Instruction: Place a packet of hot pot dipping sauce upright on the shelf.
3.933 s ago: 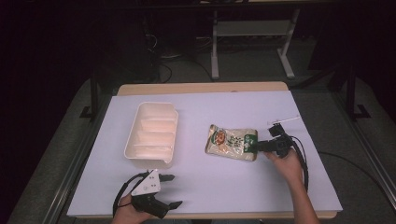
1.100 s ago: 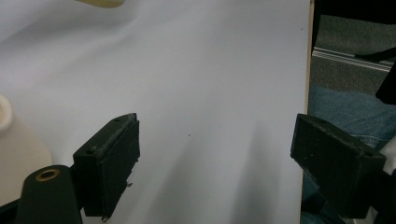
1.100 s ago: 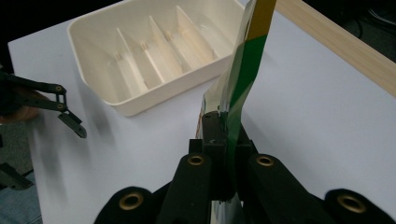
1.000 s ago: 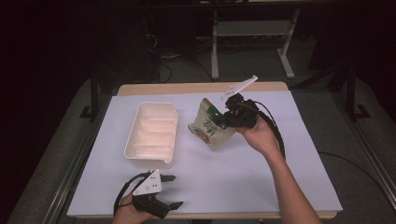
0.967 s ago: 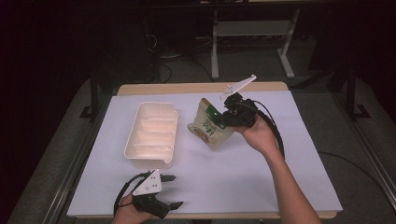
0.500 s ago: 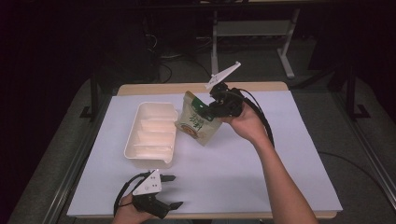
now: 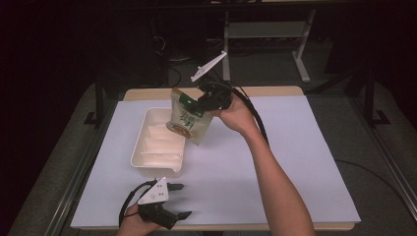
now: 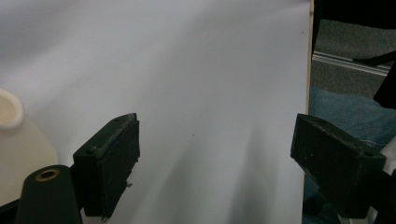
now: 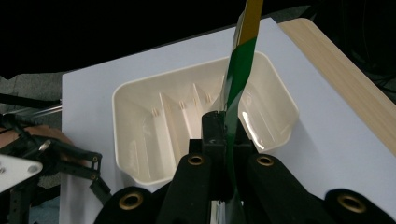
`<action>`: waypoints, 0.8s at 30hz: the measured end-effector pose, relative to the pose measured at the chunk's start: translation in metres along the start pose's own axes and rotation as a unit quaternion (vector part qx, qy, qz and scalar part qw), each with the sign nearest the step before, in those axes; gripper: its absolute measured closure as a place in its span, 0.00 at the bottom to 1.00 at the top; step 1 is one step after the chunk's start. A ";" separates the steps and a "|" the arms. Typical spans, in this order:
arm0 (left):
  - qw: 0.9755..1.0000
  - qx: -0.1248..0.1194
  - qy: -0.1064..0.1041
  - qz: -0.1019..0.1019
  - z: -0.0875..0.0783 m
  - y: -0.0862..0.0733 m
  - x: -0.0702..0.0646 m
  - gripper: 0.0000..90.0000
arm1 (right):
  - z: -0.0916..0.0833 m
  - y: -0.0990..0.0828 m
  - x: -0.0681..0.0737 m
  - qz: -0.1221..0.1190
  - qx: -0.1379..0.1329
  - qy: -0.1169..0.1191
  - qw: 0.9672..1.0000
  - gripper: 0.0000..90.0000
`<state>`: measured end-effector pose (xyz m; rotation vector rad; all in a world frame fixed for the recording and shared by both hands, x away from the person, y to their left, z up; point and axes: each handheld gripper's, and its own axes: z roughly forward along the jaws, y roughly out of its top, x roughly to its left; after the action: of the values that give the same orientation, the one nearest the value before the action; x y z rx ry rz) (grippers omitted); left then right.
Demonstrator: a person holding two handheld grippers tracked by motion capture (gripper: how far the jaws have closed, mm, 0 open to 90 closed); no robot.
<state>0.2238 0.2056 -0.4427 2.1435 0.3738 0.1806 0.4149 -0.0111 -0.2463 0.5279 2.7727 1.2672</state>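
Observation:
A green and beige snack pouch (image 7: 188,122) hangs in the air over the right rim of a cream divided tray (image 7: 153,147). My right gripper (image 7: 199,104) is shut on the pouch's green top edge (image 9: 238,74), held up above the table. In the right gripper view the tray (image 9: 140,140) lies below the jaws with its ribs showing. My left gripper (image 7: 178,200) rests open near the table's front edge, just in front of the tray, with nothing between its jaws (image 8: 215,154).
The table (image 7: 295,162) wears a white cover with a wooden rim showing at the back. A tray corner (image 8: 9,112) shows at the left of the left gripper view. Dark floor and metal frames lie beyond the table.
My right gripper has lifted the pouch off the table and carried it left and back, until it hangs over the tray's right rim. The left gripper has stayed put.

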 end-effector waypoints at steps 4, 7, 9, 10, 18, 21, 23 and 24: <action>1.000 0.000 0.000 0.001 0.000 0.000 0.000 0.17 | 0.013 0.010 -0.004 -0.002 0.010 0.004 1.000 1.00; 1.000 0.000 -0.001 0.001 0.000 0.000 0.000 0.17 | 0.021 0.017 -0.006 -0.003 0.011 0.007 1.000 1.00; 1.000 0.000 -0.001 0.002 0.000 0.000 0.000 0.17 | 0.023 0.019 -0.006 -0.002 0.012 0.009 1.000 1.00; 1.000 0.002 0.000 0.003 0.000 0.000 0.000 0.17 | 0.027 0.025 -0.007 -0.004 0.014 0.012 1.000 1.00; 1.000 0.001 0.001 0.003 -0.001 0.000 0.000 0.17 | 0.042 0.040 -0.010 -0.010 0.021 0.014 1.000 1.00; 1.000 0.000 0.001 0.003 -0.001 0.000 0.000 0.17 | 0.049 0.044 -0.012 -0.013 0.022 0.014 1.000 1.00; 1.000 0.000 0.001 0.003 -0.001 0.000 0.000 0.17 | 0.052 0.046 -0.013 -0.016 0.022 0.013 1.000 1.00; 1.000 0.001 0.002 0.005 -0.002 0.000 0.001 0.17 | 0.056 0.049 -0.014 -0.017 0.023 0.015 0.999 1.00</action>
<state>0.2239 0.2071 -0.4418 2.1468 0.3663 0.1899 0.4522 0.0545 -0.2488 0.4671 2.8295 1.2175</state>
